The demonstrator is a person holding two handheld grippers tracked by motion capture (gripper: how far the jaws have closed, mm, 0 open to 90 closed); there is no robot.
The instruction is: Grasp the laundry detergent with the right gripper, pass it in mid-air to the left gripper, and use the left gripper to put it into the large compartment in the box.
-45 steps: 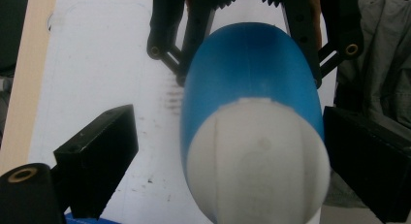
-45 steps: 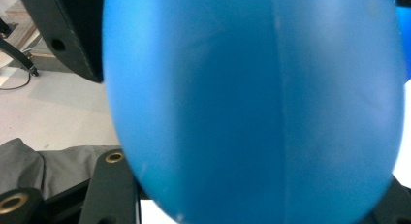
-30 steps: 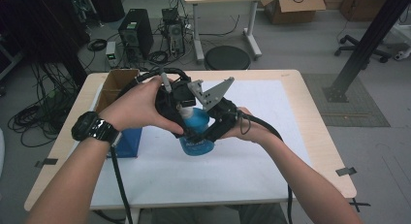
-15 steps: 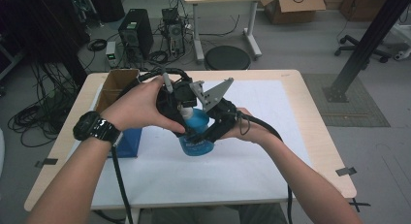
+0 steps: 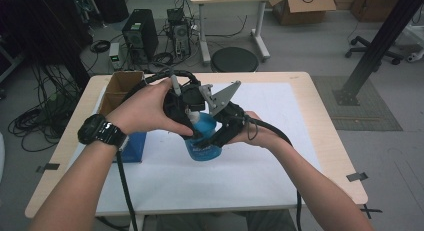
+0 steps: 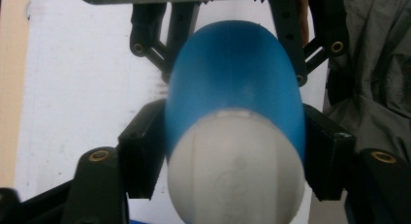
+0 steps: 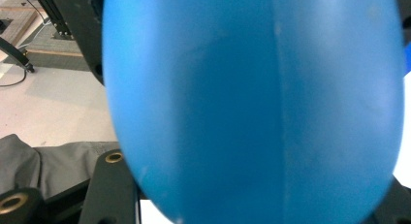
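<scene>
A blue plastic bottle (image 5: 204,141) with a white cap (image 6: 237,175) stands upright on the white mat (image 5: 280,121) at the table's middle. My left gripper (image 5: 192,120) comes down on its top. Its jaws have just been closing, and in the left gripper view (image 6: 235,161) both pads (image 6: 140,158) press on the bottle's neck at the cap. My right gripper (image 5: 214,138) reaches in from the right and is shut on the bottle's body. In the right gripper view the blue bottle (image 7: 252,98) sits close up between the jaws (image 7: 252,197).
An open cardboard box (image 5: 120,88) stands at the table's left edge, with a blue box (image 5: 134,146) in front of it under my left forearm. Cables trail from both grippers. Computer towers (image 5: 140,36) and a round stool (image 5: 234,58) stand on the floor beyond the table.
Both hands and the bottle keep their places in the high view. The left gripper's jaws sit a little tighter around the bottle's top.
</scene>
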